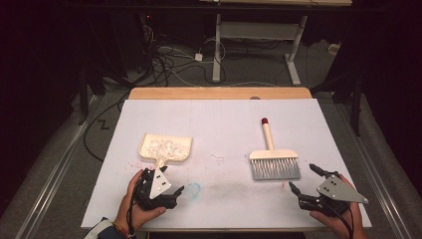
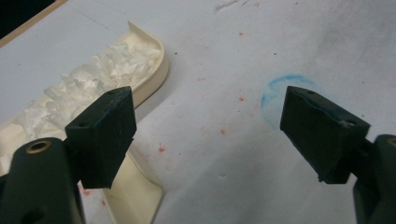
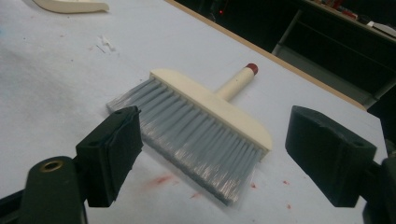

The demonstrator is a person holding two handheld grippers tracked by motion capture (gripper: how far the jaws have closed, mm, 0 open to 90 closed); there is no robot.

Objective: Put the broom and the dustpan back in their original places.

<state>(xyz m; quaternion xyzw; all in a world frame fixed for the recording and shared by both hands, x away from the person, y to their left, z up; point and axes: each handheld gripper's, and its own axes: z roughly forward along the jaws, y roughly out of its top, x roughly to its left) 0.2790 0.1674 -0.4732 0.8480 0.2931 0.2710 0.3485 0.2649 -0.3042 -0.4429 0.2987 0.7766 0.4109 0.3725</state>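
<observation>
A cream dustpan (image 1: pixel 165 148) full of white paper scraps (image 1: pixel 163 145) lies at the left of the white board. Just behind its handle, my left gripper (image 1: pixel 166 185) is open and holds nothing. In the left gripper view the dustpan (image 2: pixel 149 79) and its handle (image 2: pixel 133 189) lie beside the left pad (image 2: pixel 105 133), with my left gripper (image 2: pixel 212 135) over bare board. A cream brush (image 1: pixel 273 159) with grey bristles and a red-tipped handle lies at the right. My right gripper (image 1: pixel 301 176) is open just in front of the bristles, and the brush (image 3: pixel 205 126) lies beyond my right gripper (image 3: pixel 215 149).
A faint blue ring (image 1: pixel 193 188) and red specks mark the white board (image 1: pixel 219 119). A small white scrap (image 1: pixel 217 157) lies between dustpan and brush. A wooden table edge (image 1: pixel 219 93) runs along the back. Cables (image 1: pixel 169 62) and a desk frame (image 1: pixel 259 35) stand on the floor beyond.
</observation>
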